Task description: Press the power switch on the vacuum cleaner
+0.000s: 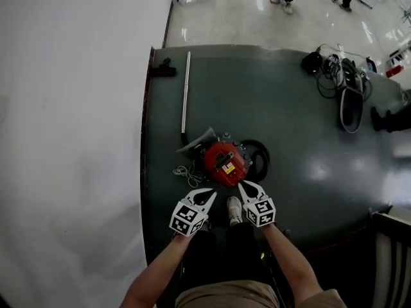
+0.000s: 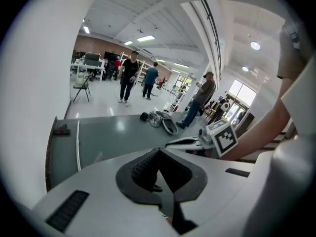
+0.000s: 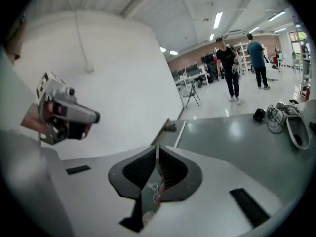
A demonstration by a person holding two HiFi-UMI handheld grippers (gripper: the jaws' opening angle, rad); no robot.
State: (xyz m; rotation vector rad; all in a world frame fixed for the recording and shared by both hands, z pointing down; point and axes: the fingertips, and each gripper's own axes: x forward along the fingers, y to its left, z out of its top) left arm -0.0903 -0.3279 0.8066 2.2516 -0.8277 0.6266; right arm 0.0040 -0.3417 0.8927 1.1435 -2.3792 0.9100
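Vacuum cleaner (image 1: 225, 162): red canister body, sits on the dark green floor (image 1: 295, 120) just ahead of the person's shoe (image 1: 235, 209). A grey nozzle part is at its far left, a black hose (image 1: 262, 154) loops on its right, and a loose cord (image 1: 185, 171) lies at its near left. White wand tube (image 1: 186, 88) lies on the floor farther off, toward the far left.

Left hand-held gripper (image 1: 207, 195) is on the near-left side of the body, with its jaws brought together and nothing between them. Right hand-held gripper (image 1: 244, 187) is on the near-right side, its tip over the body's near edge. Its jaws are also together apart from a thin slit, and they hold nothing. From above I can't tell whether either tip touches the vacuum; both look raised above it.

Progress: the press looks not yet made. No tip sits on a button, and I can't pick out which control on the top is the power switch. Judged left to do: bring one closed tip down onto the switch and push. The right hand-held gripper looks closer to the top.
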